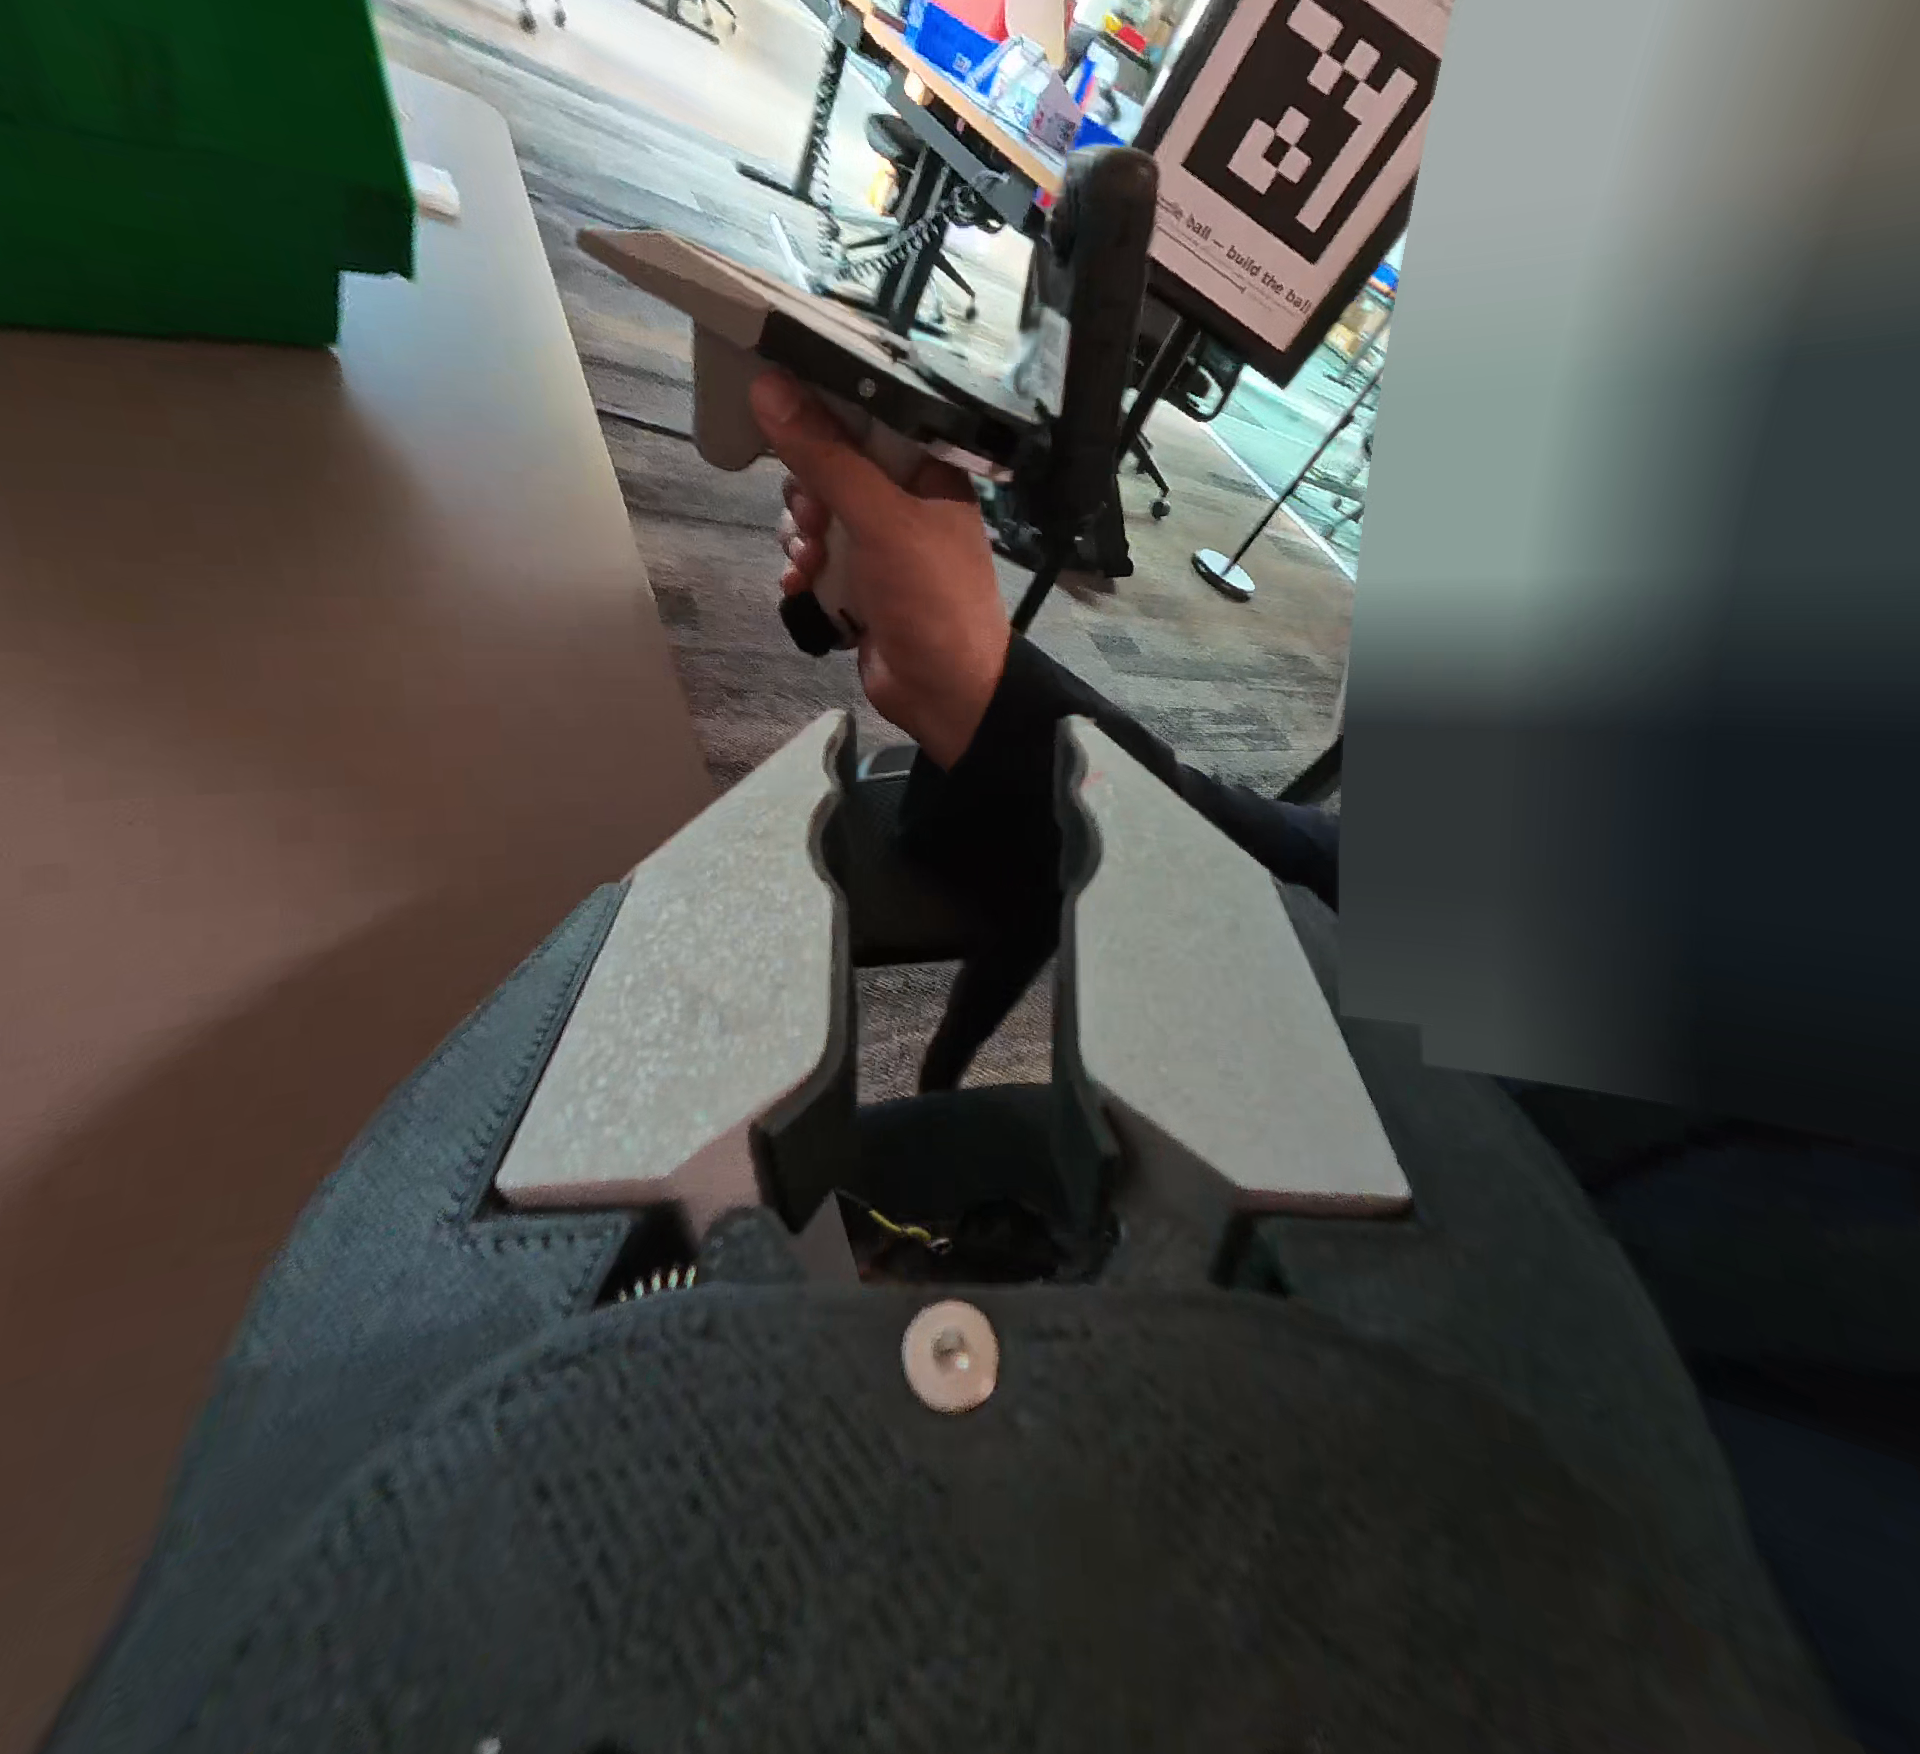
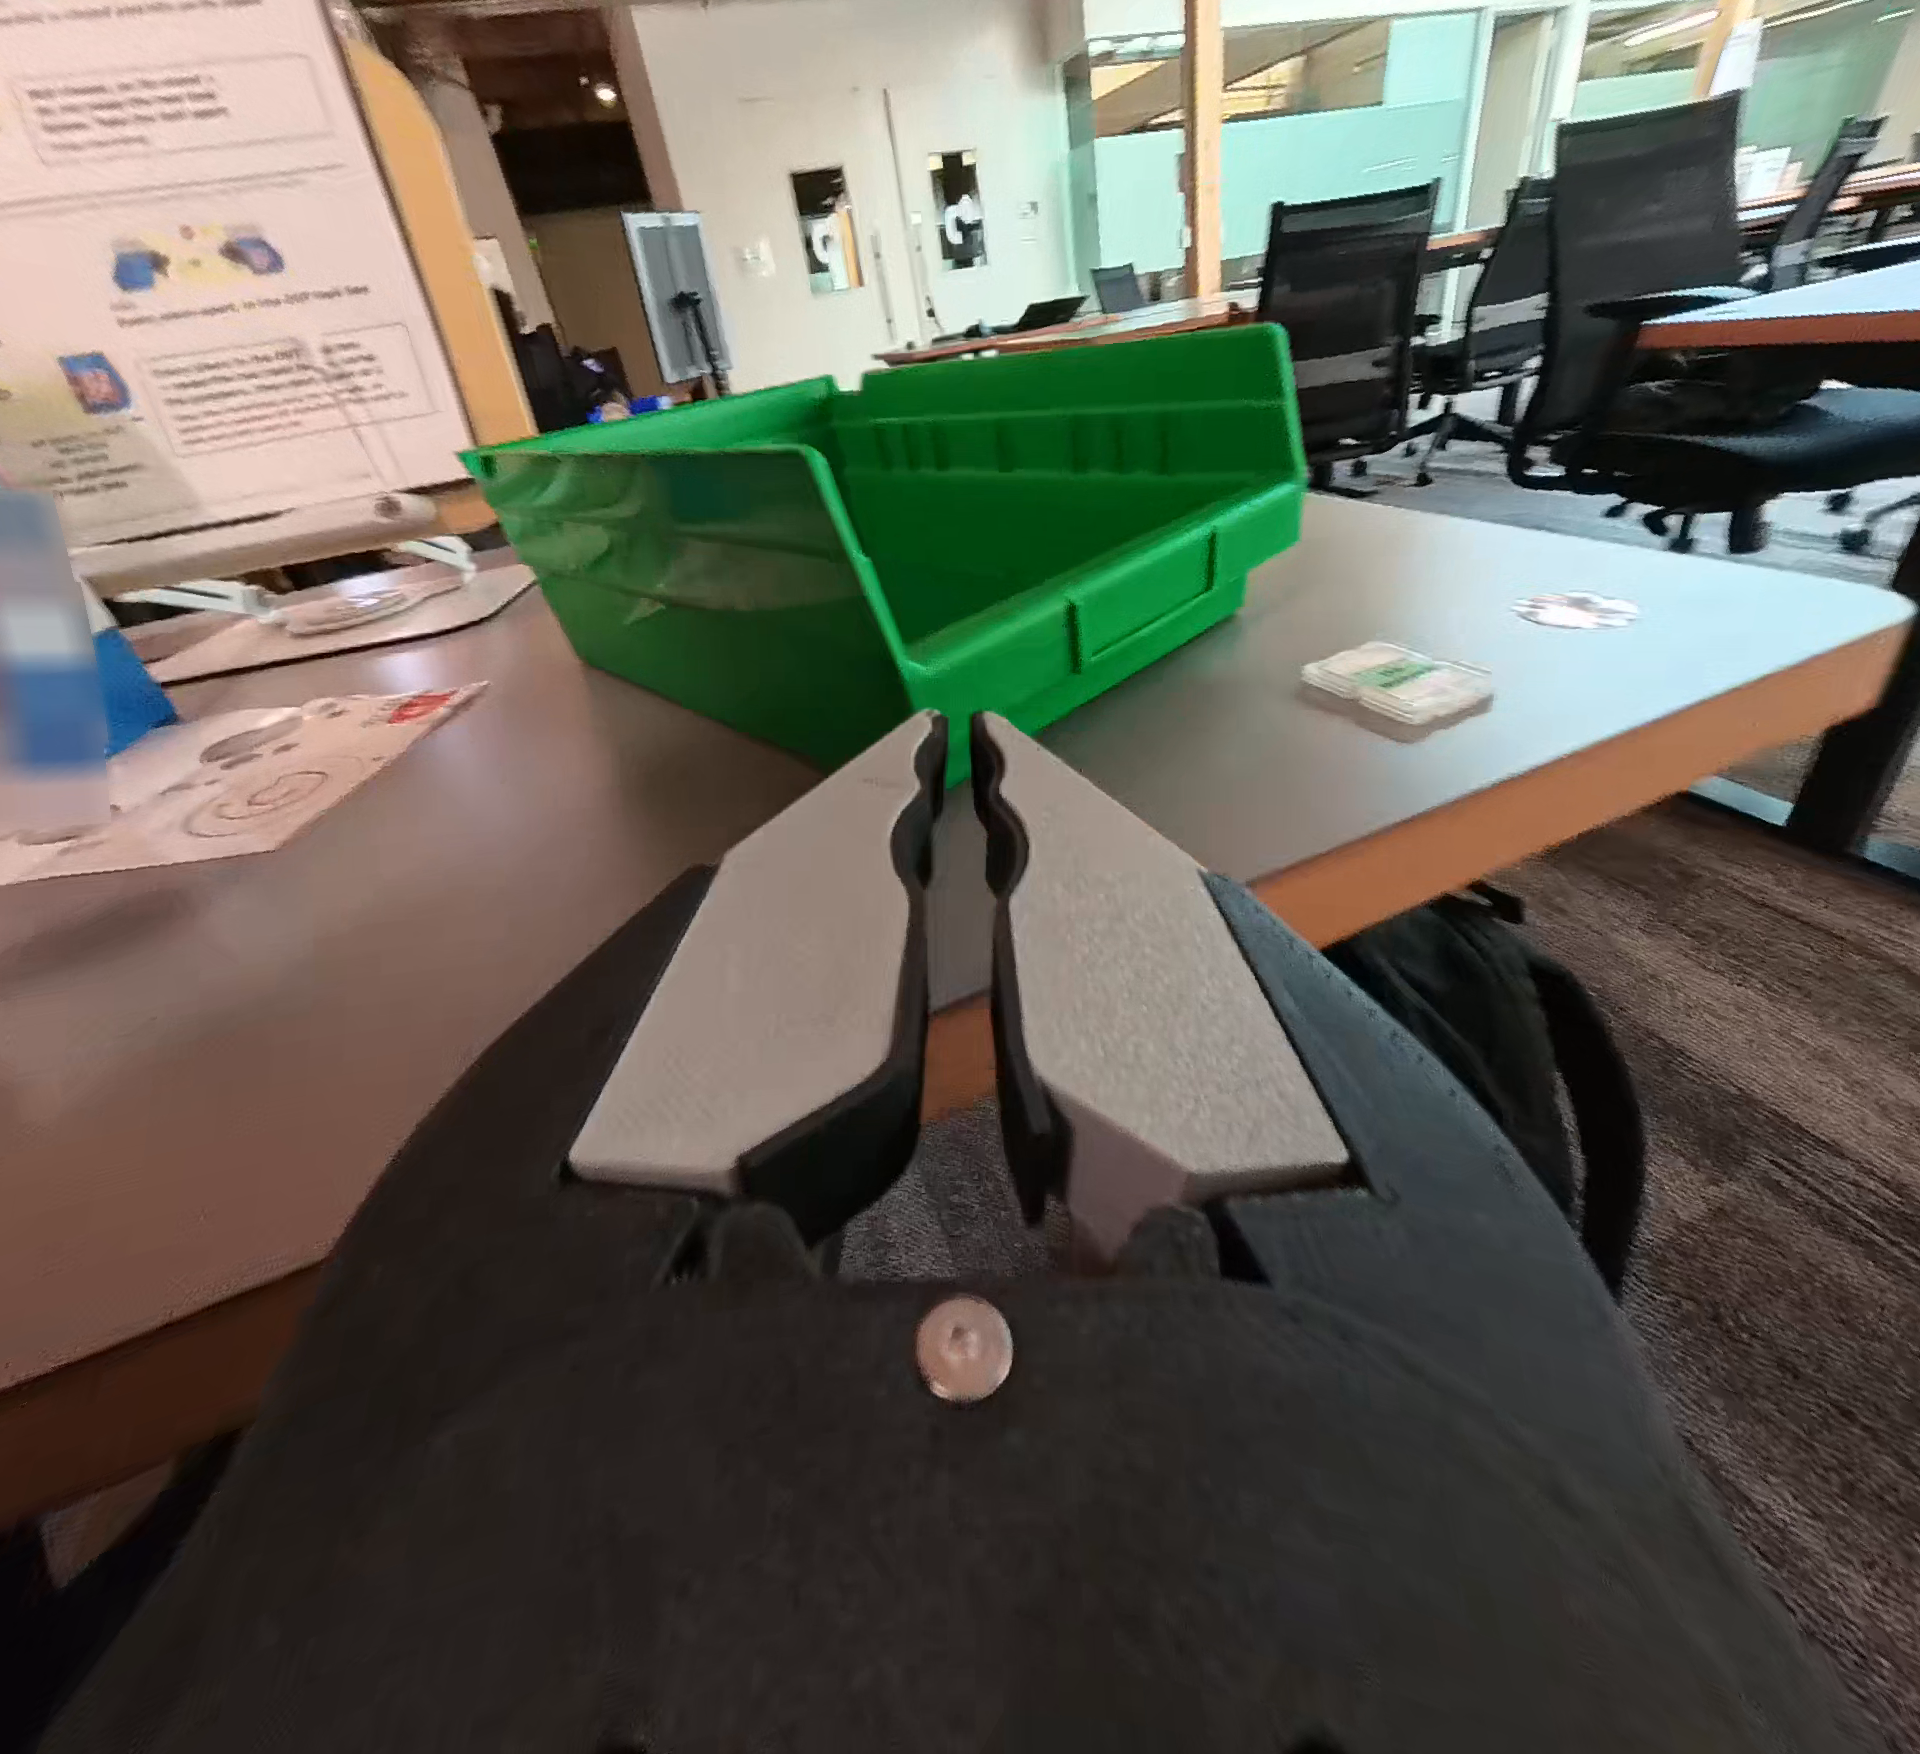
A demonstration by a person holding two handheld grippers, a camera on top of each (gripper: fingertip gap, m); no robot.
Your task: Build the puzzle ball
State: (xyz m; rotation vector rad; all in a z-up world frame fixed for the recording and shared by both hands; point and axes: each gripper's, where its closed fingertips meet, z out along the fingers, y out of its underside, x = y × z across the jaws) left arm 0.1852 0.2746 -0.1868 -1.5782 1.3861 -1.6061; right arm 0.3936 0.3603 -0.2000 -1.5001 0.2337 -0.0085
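Observation:
No puzzle ball or puzzle pieces show in either view. My left gripper (image 1: 951, 748) is open and empty, held low beside the brown table (image 1: 312, 665) and pointing across at the other gripper. My right gripper (image 2: 958, 733) is shut with nothing between its fingers, held at the table's near edge just in front of a green bin (image 2: 935, 499). The inside of the bin looks empty from here. The right gripper also shows in the left wrist view (image 1: 644, 255), held up in a person's hand (image 1: 904, 582), fingers pointing left toward the table.
The green bin also shows at the table's far left (image 1: 177, 104). A small clear plastic case (image 2: 1397, 681) lies right of the bin. Printed sheets (image 2: 249, 769) and an upright instruction board (image 2: 197, 177) stand left. A black backpack (image 2: 1496, 1029) sits under the table edge. Office chairs (image 2: 1662, 333) stand beyond. Left tips to right tips: about 25 centimeters.

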